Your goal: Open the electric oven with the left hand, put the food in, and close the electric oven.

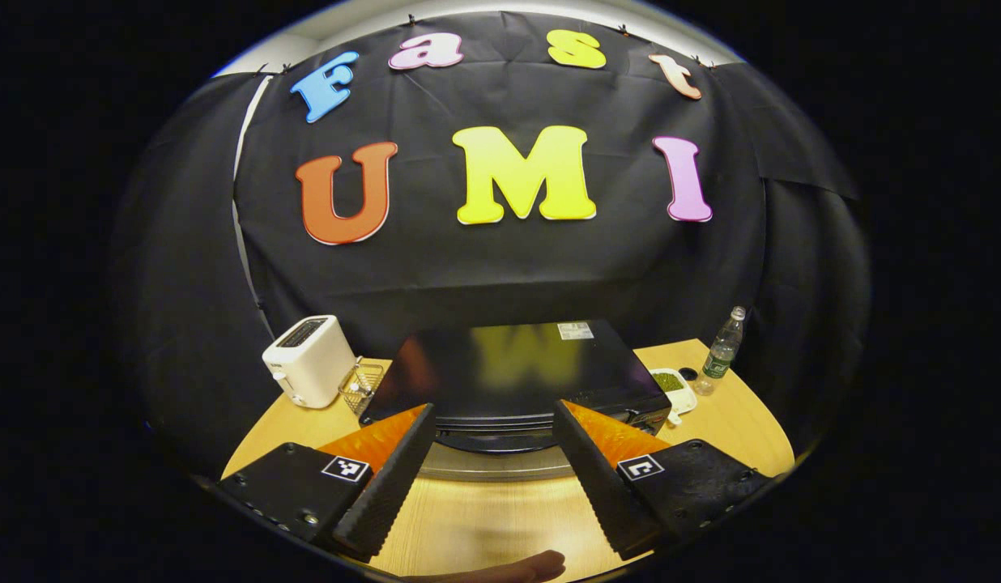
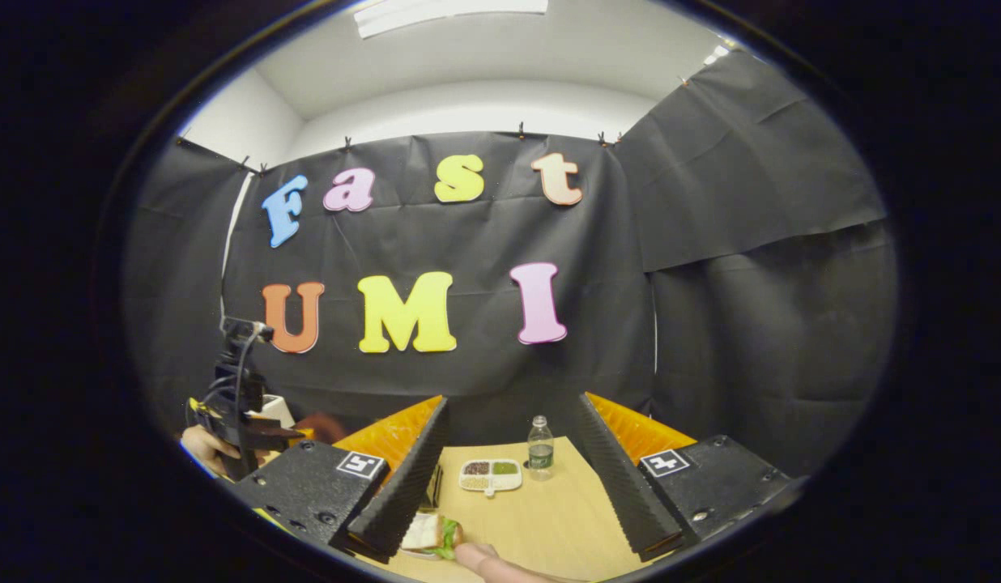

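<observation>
The electric oven (image 1: 513,374), a black box with a glossy top, is seen in the left gripper view standing on a wooden table (image 1: 500,518), its door appearing closed. The left gripper (image 1: 492,421) is held just in front of the oven with its jaws spread wide and nothing between them. To the left of the oven a white toaster (image 1: 310,360) is seen, with a small wire basket (image 1: 363,387) between toaster and oven. To the right of the oven a divided tray (image 1: 675,387) of dried foods is set, and beyond it a clear water bottle (image 1: 723,350) stands upright.

In the right gripper view, the right gripper (image 2: 513,453) is likewise held wide apart and empty above the table. The food, a sandwich (image 2: 434,536) with green lettuce on a plate, is seen low beside that gripper's left finger, well nearer the camera than the tray and bottle. The left gripper, held in a hand (image 2: 205,449), is seen far to the left.
</observation>
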